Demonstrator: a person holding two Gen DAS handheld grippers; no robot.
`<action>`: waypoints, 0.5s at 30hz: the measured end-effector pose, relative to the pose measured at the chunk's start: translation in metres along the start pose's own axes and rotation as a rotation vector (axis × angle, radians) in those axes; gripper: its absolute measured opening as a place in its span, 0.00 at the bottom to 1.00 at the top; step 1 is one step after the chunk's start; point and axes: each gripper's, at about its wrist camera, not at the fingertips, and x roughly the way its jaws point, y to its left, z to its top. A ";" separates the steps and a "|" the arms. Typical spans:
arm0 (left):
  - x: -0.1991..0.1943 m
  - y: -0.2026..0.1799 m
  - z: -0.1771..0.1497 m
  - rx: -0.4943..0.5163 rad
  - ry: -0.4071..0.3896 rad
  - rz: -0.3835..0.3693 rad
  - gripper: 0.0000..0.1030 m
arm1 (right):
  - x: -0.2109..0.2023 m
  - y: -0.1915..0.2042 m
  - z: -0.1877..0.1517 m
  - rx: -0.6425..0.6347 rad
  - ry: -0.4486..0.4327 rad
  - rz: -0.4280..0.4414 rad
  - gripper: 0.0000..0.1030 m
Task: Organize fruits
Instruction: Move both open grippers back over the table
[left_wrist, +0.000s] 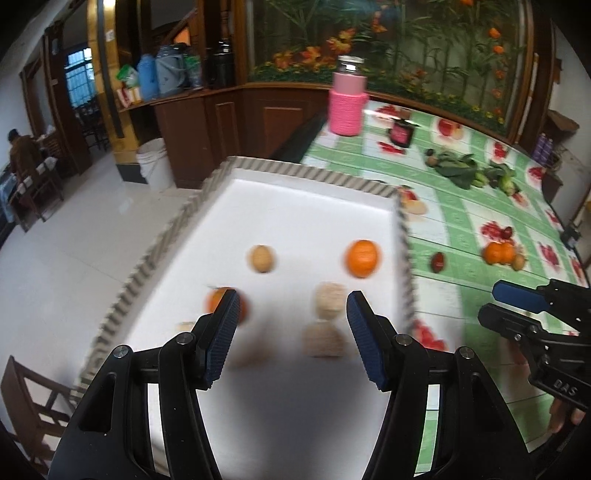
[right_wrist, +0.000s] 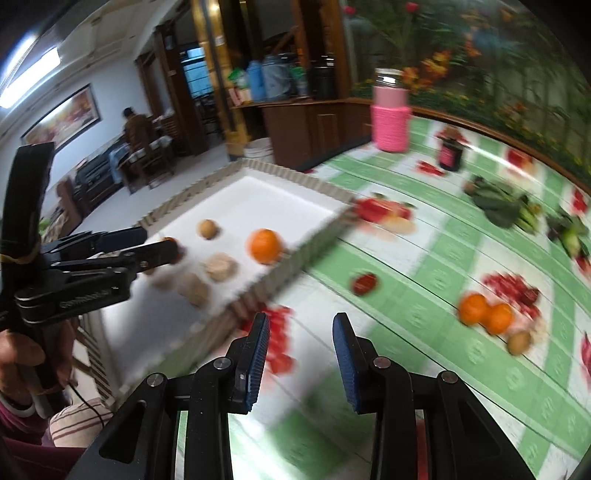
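Note:
A white tray (left_wrist: 258, 206) with a ribbed rim holds an orange (left_wrist: 362, 258), a second orange (left_wrist: 218, 301), a small brown fruit (left_wrist: 261, 258) and two pale round fruits (left_wrist: 330, 300). My left gripper (left_wrist: 291, 328) is open and empty above the tray's near part. My right gripper (right_wrist: 300, 358) is open and empty over the tablecloth just right of the tray (right_wrist: 280, 192). Two oranges (right_wrist: 484, 312), a brown fruit (right_wrist: 519, 341) and a small red fruit (right_wrist: 364, 282) lie on the cloth.
A green checked tablecloth (right_wrist: 424, 229) covers the table. A pink wrapped jar (left_wrist: 347, 99), a dark jar (left_wrist: 402, 133) and leafy vegetables (left_wrist: 458, 168) stand farther back. Wooden cabinets and a white bucket (left_wrist: 155, 162) lie beyond the table's left edge.

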 end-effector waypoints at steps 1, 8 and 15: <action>0.000 -0.006 0.000 0.004 0.003 -0.010 0.59 | -0.003 -0.009 -0.004 0.018 0.001 -0.017 0.33; 0.007 -0.057 0.008 0.063 0.025 -0.080 0.59 | -0.019 -0.064 -0.032 0.118 0.006 -0.093 0.33; 0.025 -0.100 0.014 0.116 0.075 -0.133 0.59 | -0.026 -0.117 -0.052 0.203 0.027 -0.161 0.34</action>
